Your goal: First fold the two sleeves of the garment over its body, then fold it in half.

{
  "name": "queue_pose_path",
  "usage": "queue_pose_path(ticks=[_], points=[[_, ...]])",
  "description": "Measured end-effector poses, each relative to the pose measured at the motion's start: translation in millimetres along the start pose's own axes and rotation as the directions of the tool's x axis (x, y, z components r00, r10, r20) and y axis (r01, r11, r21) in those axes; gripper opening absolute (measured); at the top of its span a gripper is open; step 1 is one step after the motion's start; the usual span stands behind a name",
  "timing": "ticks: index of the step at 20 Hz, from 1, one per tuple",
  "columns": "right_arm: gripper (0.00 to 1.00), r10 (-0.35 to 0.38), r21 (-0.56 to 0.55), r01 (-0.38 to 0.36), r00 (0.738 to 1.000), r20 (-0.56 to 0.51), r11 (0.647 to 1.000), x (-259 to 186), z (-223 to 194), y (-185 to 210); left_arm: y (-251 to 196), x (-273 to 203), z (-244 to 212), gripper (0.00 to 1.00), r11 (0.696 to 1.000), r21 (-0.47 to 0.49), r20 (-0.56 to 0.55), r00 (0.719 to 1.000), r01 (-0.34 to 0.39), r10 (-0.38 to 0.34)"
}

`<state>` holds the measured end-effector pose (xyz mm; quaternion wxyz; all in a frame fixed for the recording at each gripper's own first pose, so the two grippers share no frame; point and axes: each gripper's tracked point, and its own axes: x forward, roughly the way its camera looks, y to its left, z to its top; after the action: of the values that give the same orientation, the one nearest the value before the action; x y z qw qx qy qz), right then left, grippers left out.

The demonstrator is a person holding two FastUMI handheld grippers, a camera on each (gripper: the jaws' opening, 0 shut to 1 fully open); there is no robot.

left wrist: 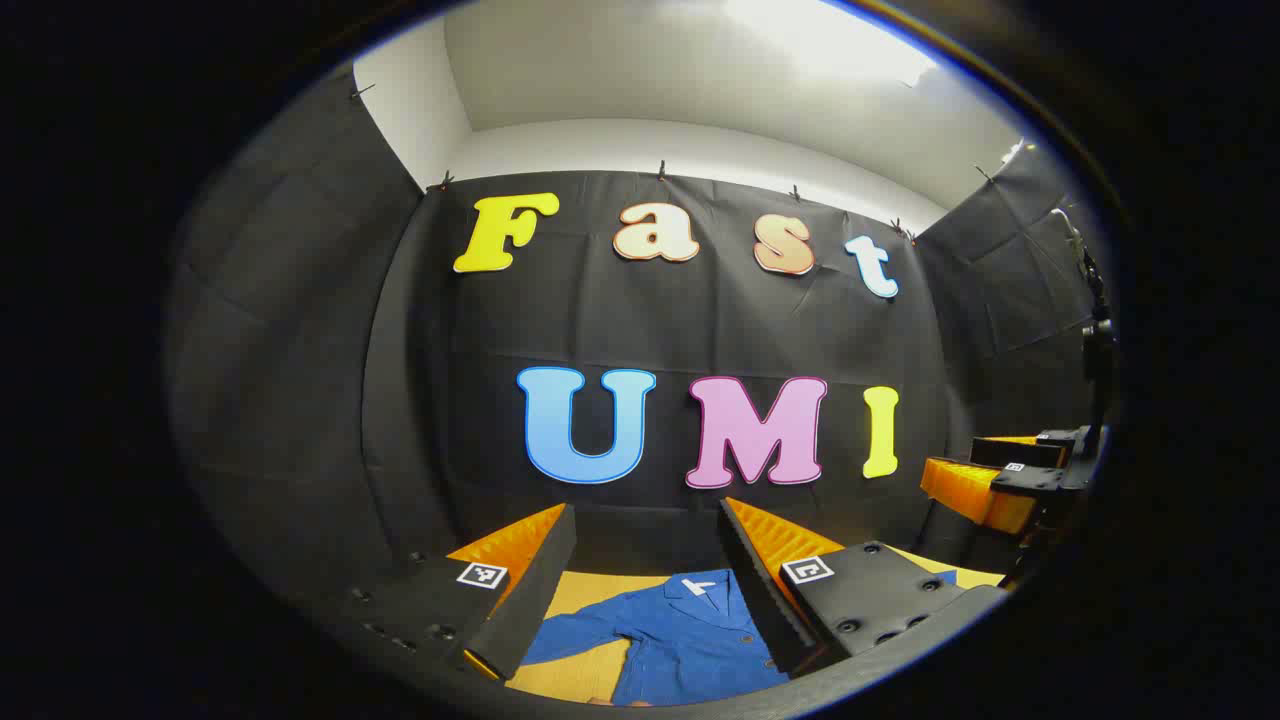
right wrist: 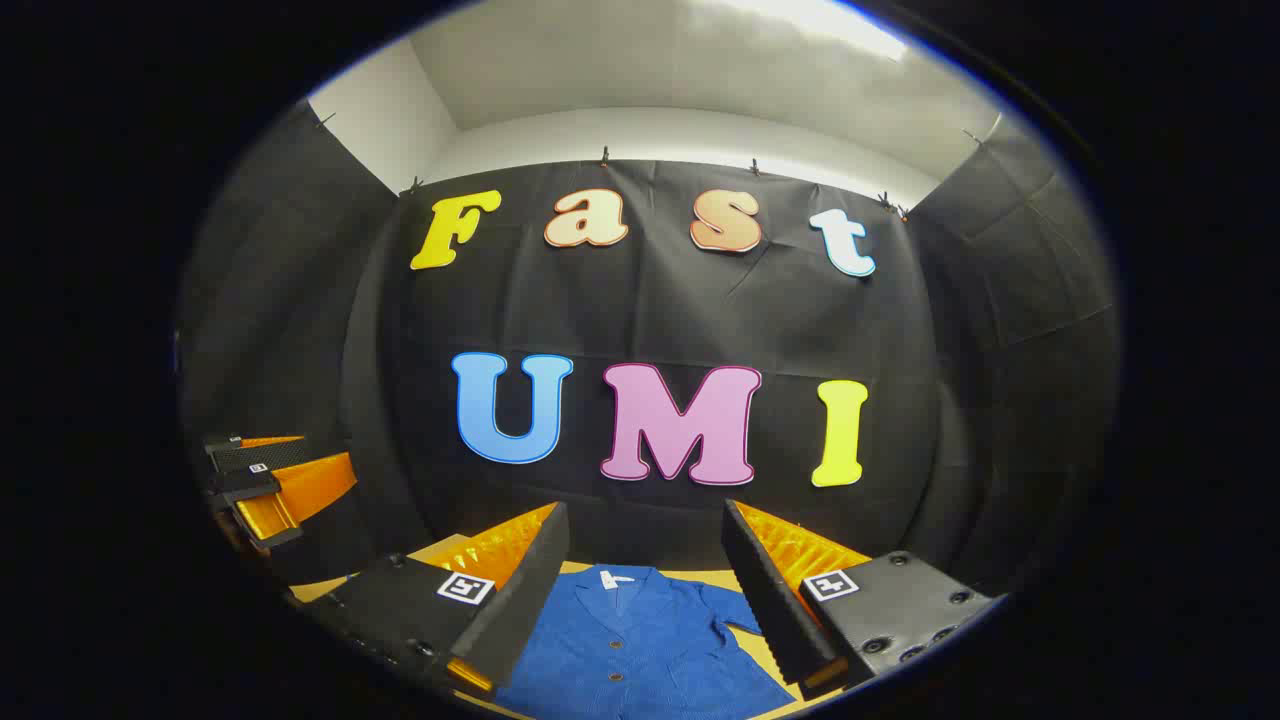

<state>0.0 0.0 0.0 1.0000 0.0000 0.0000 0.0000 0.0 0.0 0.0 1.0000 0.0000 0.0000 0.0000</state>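
While both tools are held above the yellow table [left wrist: 575,590], the blue garment [left wrist: 690,635] lies flat at bottom centre of each view, sleeves unfolded. Left gripper [left wrist: 650,580] fingers spread wide, nothing between them. Right gripper [right wrist: 645,590] likewise spread, clear of the cloth.

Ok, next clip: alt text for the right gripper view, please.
The right gripper hangs open above a blue button-front shirt lying flat on a yellow table, collar toward the black cloth wall. The left gripper shows at the left edge.
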Motion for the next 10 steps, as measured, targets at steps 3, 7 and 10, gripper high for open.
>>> queue_pose_path(ticks=[3,7,10], points=[[0.96,0.008,0.012,-0.008,1.0,-0.003,1.0,3,-3,-1,-5,1,-3,0.82,0.999,-0.032,-0.001,1.0,0.02,-0.02],[0.96,0.015,-0.006,-0.015,1.0,-0.005,1.0,5,-5,0,-7,5,-7,0.82,0.998,-0.05,0.002,0.999,0.035,-0.035],[0.96,0.027,-0.018,-0.026,1.0,0.01,0.999,10,0,6,-6,11,-4,0.82,0.999,-0.028,0.007,0.999,0.043,-0.043]])
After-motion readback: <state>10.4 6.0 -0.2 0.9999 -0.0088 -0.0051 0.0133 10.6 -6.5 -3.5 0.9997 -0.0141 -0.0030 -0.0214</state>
